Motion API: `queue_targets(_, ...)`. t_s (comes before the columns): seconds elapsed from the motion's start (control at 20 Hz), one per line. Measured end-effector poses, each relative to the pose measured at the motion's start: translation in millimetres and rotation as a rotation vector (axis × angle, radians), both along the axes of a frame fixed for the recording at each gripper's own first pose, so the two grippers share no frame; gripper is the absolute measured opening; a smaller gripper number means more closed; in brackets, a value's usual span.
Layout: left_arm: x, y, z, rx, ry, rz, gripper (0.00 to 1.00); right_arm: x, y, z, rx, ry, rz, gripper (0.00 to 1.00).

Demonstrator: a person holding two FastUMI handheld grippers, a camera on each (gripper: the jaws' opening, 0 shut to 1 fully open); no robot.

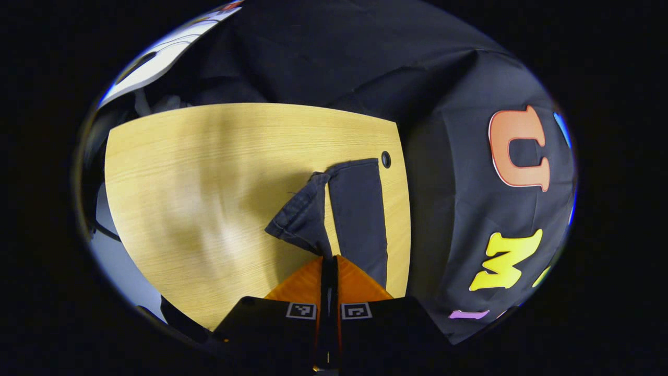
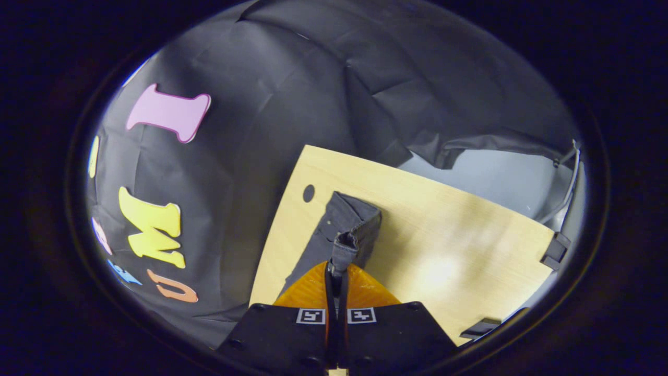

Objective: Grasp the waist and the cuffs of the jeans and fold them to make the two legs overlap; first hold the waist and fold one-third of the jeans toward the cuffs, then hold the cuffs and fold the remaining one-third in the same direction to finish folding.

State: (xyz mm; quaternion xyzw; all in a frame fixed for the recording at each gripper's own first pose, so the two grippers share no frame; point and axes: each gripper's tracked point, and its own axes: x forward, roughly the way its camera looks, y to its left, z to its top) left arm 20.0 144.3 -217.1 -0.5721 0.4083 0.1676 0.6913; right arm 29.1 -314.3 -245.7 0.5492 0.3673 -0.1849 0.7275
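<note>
In the left gripper view we look down on the pale wooden table (image 1: 198, 177), with the left gripper (image 1: 329, 263) raised above it and pointing toward the far edge. Its jaws are closed to a thin slit, and a pinch of dark fabric from the jeans (image 1: 355, 209) runs straight into that slit, so we take it that both fingers press on the cloth. From the pinch, one part of the jeans hangs in a bunched, hemmed fold to the left, lifted off the wood, while a flatter strip lies to the right, reaching up toward a small round hole (image 1: 385, 159) near the table's right edge. The jeans sit on the right part of the table, close to that edge.

In the right gripper view the table (image 2: 443, 235) slants across the picture, and the jeans (image 2: 334, 224) lie along its left edge, just below the round hole (image 2: 308, 193). The right gripper (image 2: 336, 274) also hovers above the table and aims down along the garment. Its jaws are almost fully together, and a narrow tuft of the dark fabric stands up between them, gripped from both sides. Above the tuft the cloth rises into a folded flap with a stitched edge.
</note>
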Motion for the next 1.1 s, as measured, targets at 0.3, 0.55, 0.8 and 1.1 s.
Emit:
queue_targets(0.3,77,2,-7,0.015,0.021,-0.097,0.04,69,-9,-11,-0.024,0.012,0.021,0.0)
queue_targets(0.55,156,-10,-27,0.027,0.028,-0.156,0.04,115,-14,-43,-0.072,0.058,0.051,0.01)
queue_targets(0.8,208,-19,-73,0.09,0.056,-0.283,0.04,148,-14,-93,-0.098,0.097,0.096,0.0)
queue_targets(1.1,241,-27,-125,0.044,0.064,-0.215,0.04,167,-12,-142,-0.126,0.137,0.094,0.01)
